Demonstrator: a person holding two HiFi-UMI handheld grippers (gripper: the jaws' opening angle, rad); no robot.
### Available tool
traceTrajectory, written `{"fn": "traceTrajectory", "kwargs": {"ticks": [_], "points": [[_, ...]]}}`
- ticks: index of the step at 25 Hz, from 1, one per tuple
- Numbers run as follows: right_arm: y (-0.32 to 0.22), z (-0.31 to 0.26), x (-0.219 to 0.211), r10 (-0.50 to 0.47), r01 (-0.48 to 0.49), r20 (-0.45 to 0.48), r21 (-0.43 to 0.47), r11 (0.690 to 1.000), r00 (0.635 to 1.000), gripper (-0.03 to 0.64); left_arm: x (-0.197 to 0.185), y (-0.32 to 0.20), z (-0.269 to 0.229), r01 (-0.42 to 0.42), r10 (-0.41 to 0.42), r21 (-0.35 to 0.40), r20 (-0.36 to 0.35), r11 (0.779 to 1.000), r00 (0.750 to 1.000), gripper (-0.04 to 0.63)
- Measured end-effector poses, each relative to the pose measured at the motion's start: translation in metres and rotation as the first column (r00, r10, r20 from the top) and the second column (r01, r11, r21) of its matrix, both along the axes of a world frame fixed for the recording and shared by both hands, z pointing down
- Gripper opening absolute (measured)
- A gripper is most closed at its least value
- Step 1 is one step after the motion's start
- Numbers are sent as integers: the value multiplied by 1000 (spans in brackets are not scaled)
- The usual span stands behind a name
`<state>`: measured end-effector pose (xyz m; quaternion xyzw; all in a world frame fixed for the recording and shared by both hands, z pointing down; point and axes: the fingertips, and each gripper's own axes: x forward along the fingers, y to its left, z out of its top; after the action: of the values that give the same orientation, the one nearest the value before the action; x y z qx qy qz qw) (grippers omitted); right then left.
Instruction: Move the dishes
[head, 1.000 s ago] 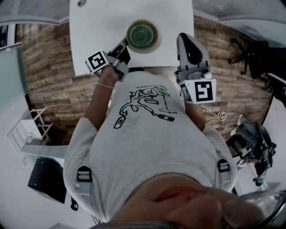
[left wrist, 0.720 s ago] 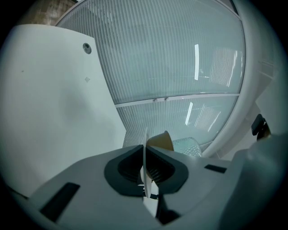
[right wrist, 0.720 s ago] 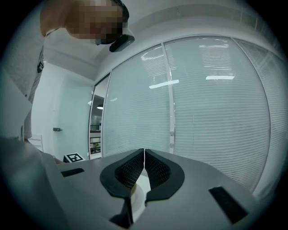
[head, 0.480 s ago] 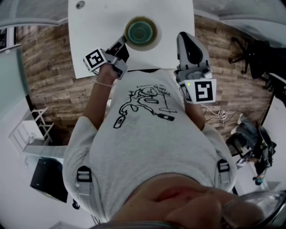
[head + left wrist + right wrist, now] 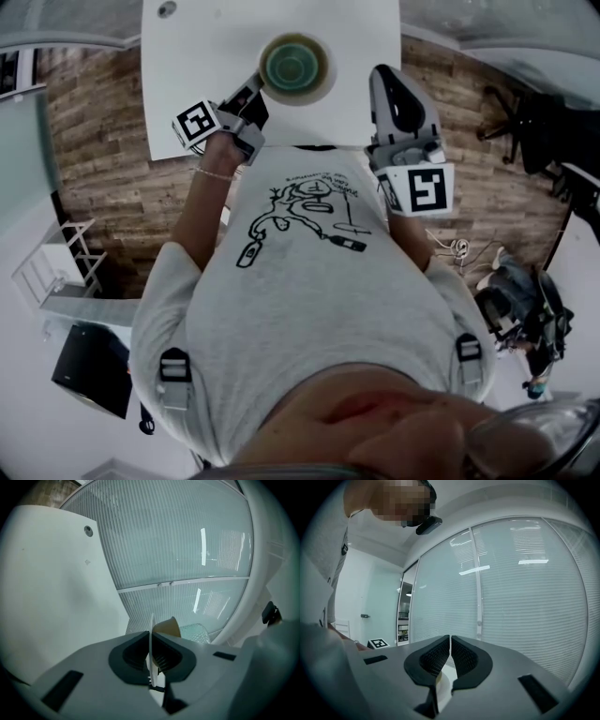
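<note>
Now left gripper clamped on rim of plate, green bowl riding on it. Stack shifted slightly farther from me over tabletop. I judge move under way, not yet placed. Right gripper closed, empty, near plate.

teal bowl in plate over white table, left gripper at plate rim, right gripper just beside, wood floor below
</note>
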<state>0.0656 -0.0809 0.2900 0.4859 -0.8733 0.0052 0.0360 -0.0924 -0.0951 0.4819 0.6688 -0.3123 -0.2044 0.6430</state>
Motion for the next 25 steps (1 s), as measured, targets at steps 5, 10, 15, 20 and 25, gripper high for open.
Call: {"fn": "traceTrajectory", "kwargs": {"ticks": [5, 10, 15, 20, 25], "points": [[6, -9, -3, -70, 69, 20, 46, 997, 997, 40, 15, 5, -4, 1, -1, 0, 3, 1000, 1000, 12], [10, -7, -19, -164, 162, 47, 42, 986, 985, 249, 21, 10, -7, 2, -2, -7, 7, 1000, 1000, 13], [12, 9, -45, -233, 233, 31, 5, 973, 972, 333, 24, 14, -14, -11, 11, -2, 6, 1000, 1000, 12], [22, 22, -61, -282, 282, 13, -27, 959, 959, 365, 31, 21, -23, -17, 17, 1, 1, 1000, 1000, 14], [22, 37, -72, -299, 297, -30, -64, 953, 954, 378, 32, 25, -28, -19, 19, -4, -1, 1000, 1000, 14]]}}
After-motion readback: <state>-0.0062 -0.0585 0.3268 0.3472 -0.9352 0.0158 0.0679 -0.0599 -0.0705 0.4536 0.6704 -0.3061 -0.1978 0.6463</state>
